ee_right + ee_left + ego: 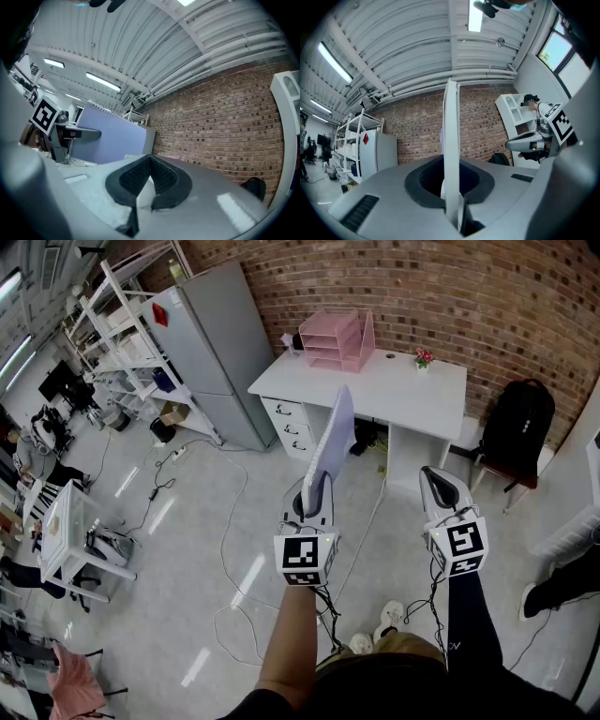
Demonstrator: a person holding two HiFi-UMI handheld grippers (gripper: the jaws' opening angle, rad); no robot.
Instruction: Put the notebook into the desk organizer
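Note:
I stand a few steps from the white desk (394, 390), where the pink desk organizer (337, 338) sits at the back left. My left gripper (317, 486) is shut on the lower edge of a lavender notebook (336, 442), which stands upright above the floor. In the left gripper view the notebook (451, 140) is edge-on, pinched between the jaws of the left gripper (452, 192). My right gripper (433, 479) hangs level to the right, shut and empty. The right gripper view has its own closed jaws (143, 187), plus the notebook's cover (112, 138) off to the left.
A grey fridge (211, 352) stands left of the desk, with white shelving (122, 324) beyond it. A black backpack (516, 432) rests on a chair to the desk's right. Cables (234, 549) trail over the floor. A small flower pot (424, 357) stands on the desk.

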